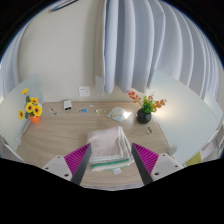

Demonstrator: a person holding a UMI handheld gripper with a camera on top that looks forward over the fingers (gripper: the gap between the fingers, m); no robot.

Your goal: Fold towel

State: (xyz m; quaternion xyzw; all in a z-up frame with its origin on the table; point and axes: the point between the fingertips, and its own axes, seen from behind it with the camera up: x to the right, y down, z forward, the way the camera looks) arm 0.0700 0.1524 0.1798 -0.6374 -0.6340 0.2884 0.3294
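1. Our jaws (109, 165) stand apart, with the folded towel (110, 146) lying on the bench (60, 135) between and just ahead of them.
2. We risk pinching only the top layer, dragging the stack askew.

Towel (108, 146) on table (60, 135), between tool (109, 160) fingers, flowers either side.

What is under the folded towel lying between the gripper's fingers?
The folded pale green-and-white cloth towel lies on the light wooden table, between the open gripper fingers. Anything beneath it is hidden.
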